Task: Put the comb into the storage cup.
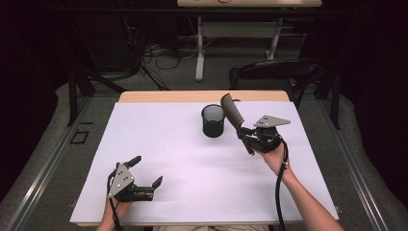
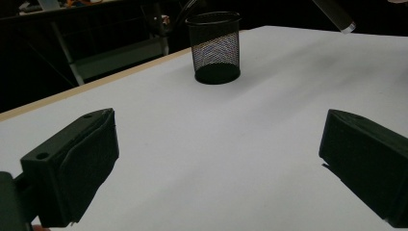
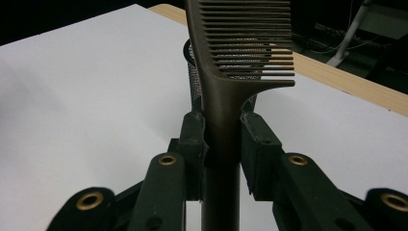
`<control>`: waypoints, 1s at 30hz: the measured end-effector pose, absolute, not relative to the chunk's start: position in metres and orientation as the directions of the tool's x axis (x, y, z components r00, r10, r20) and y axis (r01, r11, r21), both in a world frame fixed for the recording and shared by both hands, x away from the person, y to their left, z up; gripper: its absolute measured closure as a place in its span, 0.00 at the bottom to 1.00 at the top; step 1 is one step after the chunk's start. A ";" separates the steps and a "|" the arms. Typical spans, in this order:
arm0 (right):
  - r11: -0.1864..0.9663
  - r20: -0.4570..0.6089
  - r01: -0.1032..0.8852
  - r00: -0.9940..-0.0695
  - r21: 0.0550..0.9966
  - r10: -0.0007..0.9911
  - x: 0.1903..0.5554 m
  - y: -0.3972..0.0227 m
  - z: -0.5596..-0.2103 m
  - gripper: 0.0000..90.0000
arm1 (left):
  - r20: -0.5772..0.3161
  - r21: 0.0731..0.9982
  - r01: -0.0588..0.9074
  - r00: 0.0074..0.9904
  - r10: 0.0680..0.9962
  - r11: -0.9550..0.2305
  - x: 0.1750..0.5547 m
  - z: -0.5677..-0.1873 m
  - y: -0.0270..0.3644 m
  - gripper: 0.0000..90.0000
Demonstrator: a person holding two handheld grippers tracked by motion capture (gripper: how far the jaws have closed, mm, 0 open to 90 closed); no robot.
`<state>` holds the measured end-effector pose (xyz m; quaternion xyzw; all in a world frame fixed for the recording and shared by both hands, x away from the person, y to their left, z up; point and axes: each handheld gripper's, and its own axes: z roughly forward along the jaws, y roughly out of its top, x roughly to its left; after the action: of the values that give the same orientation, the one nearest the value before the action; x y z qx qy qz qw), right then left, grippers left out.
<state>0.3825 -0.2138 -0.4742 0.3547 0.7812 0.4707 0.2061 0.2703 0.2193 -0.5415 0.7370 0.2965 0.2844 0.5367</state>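
White sheet over the table (image 1: 159, 144) from the high view: mesh pen cup (image 1: 212, 121) sits near 12 o'clock, and the right gripper (image 1: 247, 132) holds a comb (image 1: 232, 111) tilted just at its 3 o'clock, while the left gripper (image 1: 146, 171) rests at 7 o'clock, jaws wide apart on nothing. Left gripper view has the cup (image 2: 214, 47) up at 12, well apart. Right gripper view shows jaws clamped on the comb's (image 3: 240, 43) handle; I'd guess it's light, stiff, slick plastic, so that thick handle is the spot to grab.

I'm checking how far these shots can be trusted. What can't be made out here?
- Comb: its tip is cut off by the top edge of the right gripper view, and its handle end by the bottom edge.
- Mesh cup: mostly hidden behind the comb in the right gripper view.
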 end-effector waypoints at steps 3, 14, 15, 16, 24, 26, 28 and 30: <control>0.308 0.006 0.354 -0.665 0.883 0.747 0.383 -0.212 -0.473 0.81 | 0.101 0.959 0.133 0.663 0.741 -0.250 0.270 -0.542 0.219 0.00; 0.293 0.010 0.340 -0.668 0.893 0.744 0.387 -0.206 -0.469 0.81 | 0.101 0.960 0.133 0.661 0.744 -0.248 0.269 -0.541 0.220 0.00; 0.293 0.010 0.339 -0.668 0.894 0.744 0.388 -0.205 -0.469 0.81 | 0.103 0.959 0.133 0.659 0.745 -0.250 0.269 -0.541 0.220 0.00; 0.292 0.009 0.337 -0.668 0.895 0.745 0.388 -0.205 -0.468 0.81 | 0.102 0.959 0.134 0.660 0.744 -0.250 0.269 -0.541 0.220 0.00; 0.284 0.010 0.331 -0.668 0.900 0.744 0.389 -0.203 -0.467 0.81 | 0.103 0.959 0.133 0.661 0.743 -0.252 0.269 -0.541 0.220 0.00; 0.280 0.010 0.327 -0.667 0.902 0.745 0.390 -0.202 -0.466 0.81 | 0.100 0.960 0.134 0.659 0.745 -0.247 0.269 -0.541 0.220 0.00; 0.277 0.011 0.324 -0.667 0.905 0.745 0.392 -0.201 -0.465 0.81 | 0.100 0.960 0.133 0.658 0.746 -0.246 0.269 -0.541 0.220 0.00; 0.273 0.014 0.323 -0.667 0.906 0.745 0.393 -0.200 -0.463 0.81 | 0.100 0.960 0.133 0.656 0.748 -0.245 0.268 -0.541 0.220 0.00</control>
<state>0.3932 -0.2000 -0.4626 0.3474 0.7685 0.4930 0.2138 0.2682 0.2201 -0.5410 0.7351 0.2999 0.2867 0.5362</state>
